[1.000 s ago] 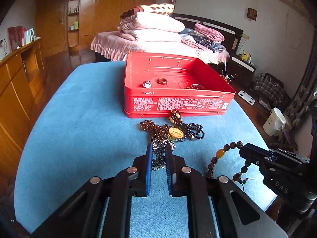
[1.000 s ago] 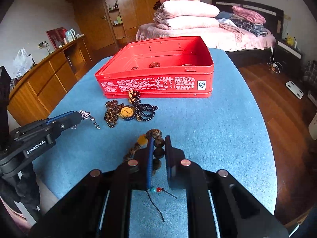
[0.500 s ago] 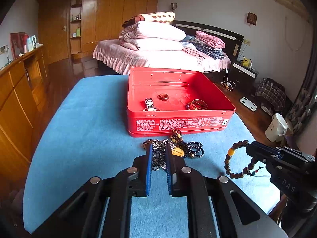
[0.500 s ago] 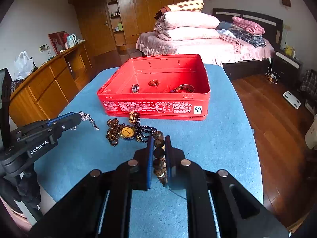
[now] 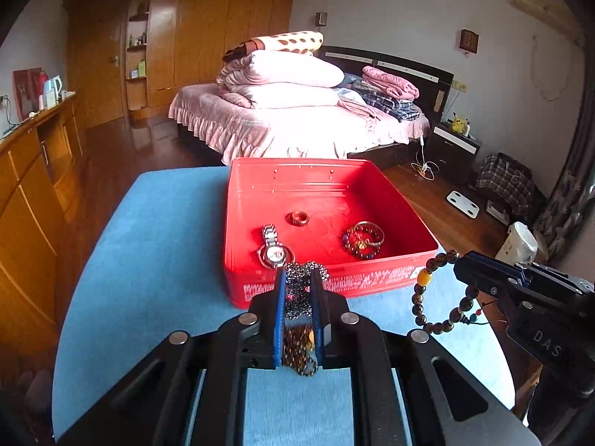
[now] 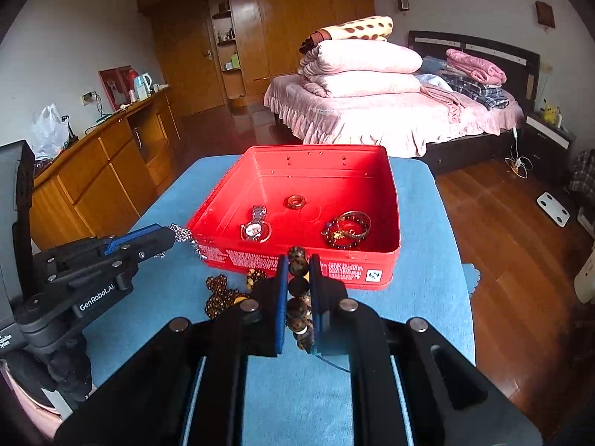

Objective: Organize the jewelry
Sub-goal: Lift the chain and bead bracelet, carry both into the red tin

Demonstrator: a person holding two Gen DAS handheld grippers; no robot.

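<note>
Jewelry sits in both your grippers: your left gripper [image 5: 297, 278] is clamped on a silver chain [image 5: 305, 272], your right gripper [image 6: 298, 264] pinches a brown bead bracelet [image 6: 298, 286]. Below them, more beads [image 6: 219, 295] lie on the blue table [image 6: 427, 260]. Beyond, the red tin [image 6: 386, 260] holds a watch [image 6: 256, 227], a ring [image 6: 295, 202] and bangles [image 6: 347, 228].

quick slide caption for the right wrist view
Right gripper shut on a brown bead bracelet before the open red tin; left gripper carries a silver chain.
</note>
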